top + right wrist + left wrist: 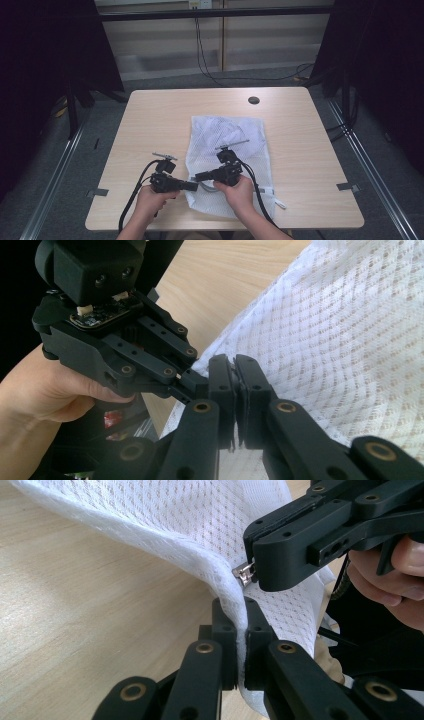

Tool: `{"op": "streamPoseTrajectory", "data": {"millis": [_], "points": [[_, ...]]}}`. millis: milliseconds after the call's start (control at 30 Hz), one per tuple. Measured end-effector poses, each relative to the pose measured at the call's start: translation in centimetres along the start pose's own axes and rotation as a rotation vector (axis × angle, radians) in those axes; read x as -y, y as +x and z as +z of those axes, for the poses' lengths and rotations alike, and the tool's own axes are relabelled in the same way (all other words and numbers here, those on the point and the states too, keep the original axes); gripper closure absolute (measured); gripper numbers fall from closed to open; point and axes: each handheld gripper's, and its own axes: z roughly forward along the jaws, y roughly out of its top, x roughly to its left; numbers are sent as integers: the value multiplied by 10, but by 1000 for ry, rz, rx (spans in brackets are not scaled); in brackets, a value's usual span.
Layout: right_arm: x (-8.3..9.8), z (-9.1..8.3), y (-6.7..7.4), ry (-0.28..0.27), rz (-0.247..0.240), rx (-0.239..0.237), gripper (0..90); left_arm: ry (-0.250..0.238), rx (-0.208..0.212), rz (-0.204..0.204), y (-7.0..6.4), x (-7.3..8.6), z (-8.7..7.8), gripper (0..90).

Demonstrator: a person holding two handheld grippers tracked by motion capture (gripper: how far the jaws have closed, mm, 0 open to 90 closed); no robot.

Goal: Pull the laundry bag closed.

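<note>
Grippers pinching a white mesh bag at the near edge of a wooden table.

Hands are coming in from the near side, each holding one tool; the left gripper [240, 630] is clamping a fold of the mesh bag [227, 150] between its closed jaws; the right gripper [255, 575] is meeting it just beside that fold, its jaws closed on the bag's small metal zipper pull [243, 573]; the bag is lying flat on the table [150, 120] beyond them, its near left edge lifted by the two grips; farther off, a dark round hole [254, 100] is sitting near the far edge of the tabletop.
</note>
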Motion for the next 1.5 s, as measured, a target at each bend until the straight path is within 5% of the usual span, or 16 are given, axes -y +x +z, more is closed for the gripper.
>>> {"op": "streamPoseTrajectory", "data": {"millis": [1500], "points": [[5, -10, -9, 5, 6, 1, 869, -10, 28, -3, 1, -1, -7, 879]]}}
